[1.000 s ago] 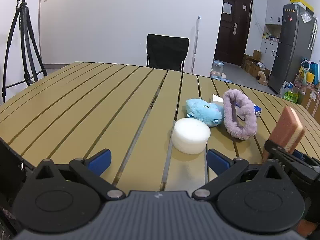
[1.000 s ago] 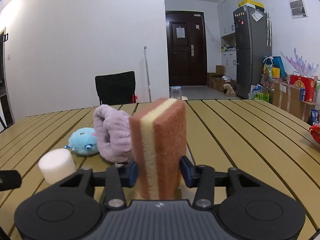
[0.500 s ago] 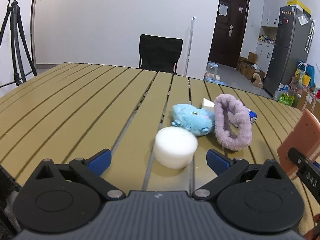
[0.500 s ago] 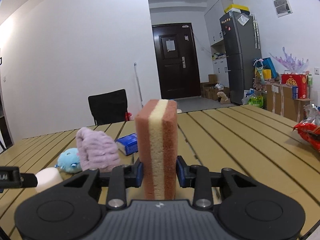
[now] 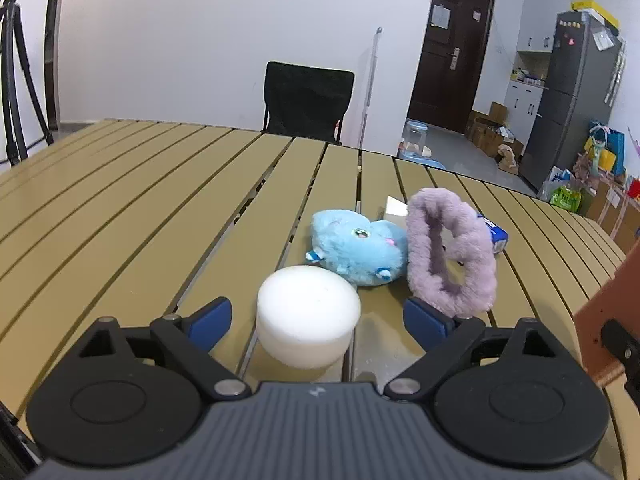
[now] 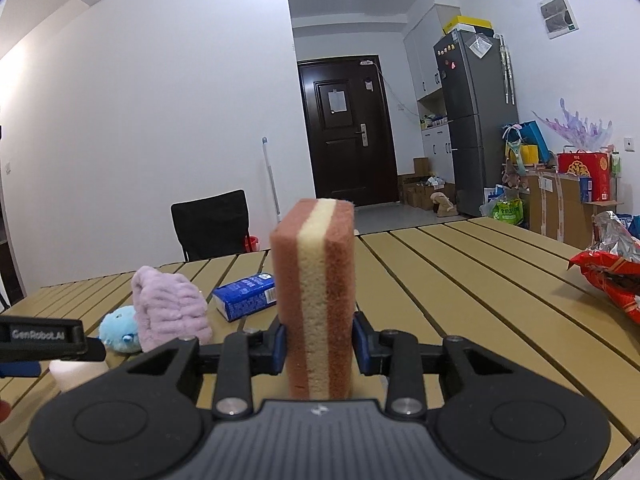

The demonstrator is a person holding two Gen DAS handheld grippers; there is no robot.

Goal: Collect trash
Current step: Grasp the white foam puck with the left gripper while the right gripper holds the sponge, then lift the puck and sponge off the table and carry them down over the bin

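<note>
A white foam cylinder [image 5: 308, 314] stands on the slatted table [image 5: 132, 208], between the fingers of my left gripper [image 5: 316, 320]. Its jaws are closing, and the blue pads [image 5: 210, 322] stand clear of the foam on both sides. My right gripper [image 6: 320, 346] is shut on a tall brown sponge with a yellow middle layer [image 6: 314, 296], held upright above the table [image 6: 460, 280]. The foam cylinder [image 6: 78, 372] shows partly at the left of the right wrist view, behind the left gripper's finger. The sponge's edge [image 5: 604, 320] shows at the right of the left wrist view.
Just behind the foam lie a blue plush toy [image 5: 356, 248], a purple fluffy band [image 5: 450, 256] and a blue carton [image 6: 246, 296]. A red snack bag [image 6: 608, 272] lies at the table's right edge. A black chair [image 5: 306, 102] stands beyond the far edge.
My left gripper moved forward until the foam cylinder came between its fingers, which have started to narrow. My right gripper carried the sponge to the right, away from the plush and band.
</note>
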